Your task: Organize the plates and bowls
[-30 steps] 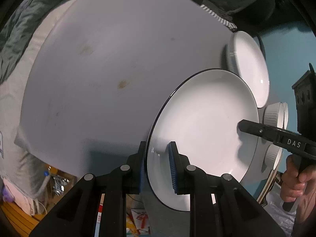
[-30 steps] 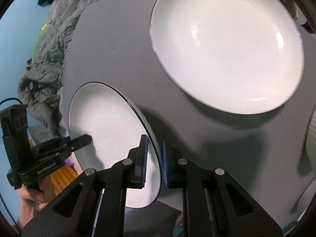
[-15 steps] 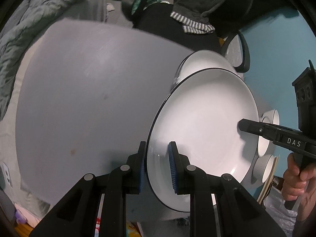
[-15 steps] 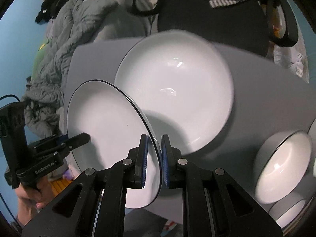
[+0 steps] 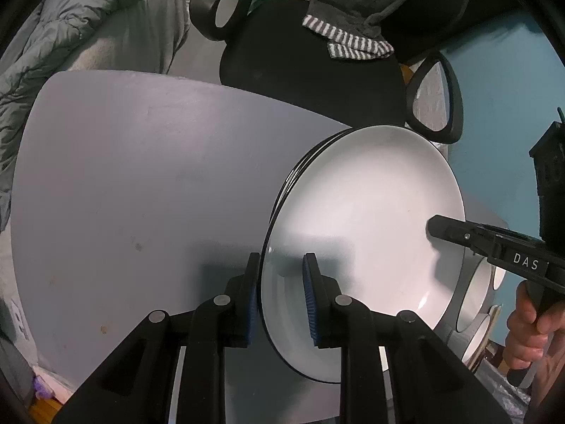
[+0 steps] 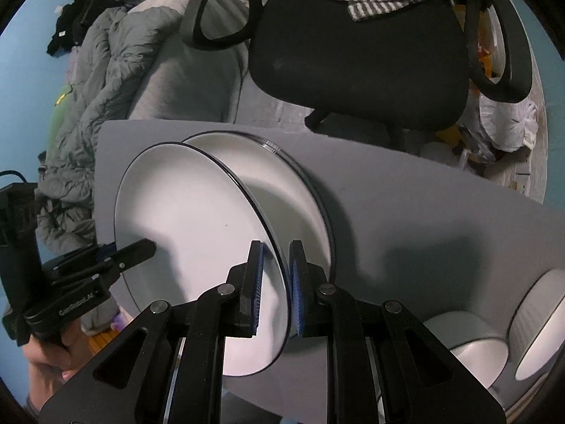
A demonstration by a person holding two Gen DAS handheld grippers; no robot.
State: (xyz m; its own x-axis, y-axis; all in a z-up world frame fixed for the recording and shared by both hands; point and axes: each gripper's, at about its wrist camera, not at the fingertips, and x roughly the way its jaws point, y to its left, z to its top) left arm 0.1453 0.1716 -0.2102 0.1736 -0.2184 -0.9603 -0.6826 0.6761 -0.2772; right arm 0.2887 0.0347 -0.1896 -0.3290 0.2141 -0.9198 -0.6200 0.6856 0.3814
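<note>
A white plate with a thin black rim (image 5: 367,219) is held on both sides. My left gripper (image 5: 280,296) is shut on its near edge; my right gripper (image 6: 274,282) is shut on the opposite edge (image 6: 197,233). The plate hangs tilted just above a second, like plate (image 6: 282,190) lying on the grey table (image 5: 141,183); its far edge is close to that plate, touching or not I cannot tell. The right gripper shows in the left wrist view (image 5: 438,229), the left one in the right wrist view (image 6: 148,247).
White bowls with grey outsides (image 6: 469,339) (image 6: 540,325) stand on the table at the right; they also show in the left wrist view (image 5: 476,293). A black office chair (image 6: 356,49) with striped cloth stands behind the table. A grey duvet (image 6: 106,81) lies at the left.
Both grippers have carried the held plate over the table and lowered it onto the position of the second plate. The view has tipped up, so the chair now shows.
</note>
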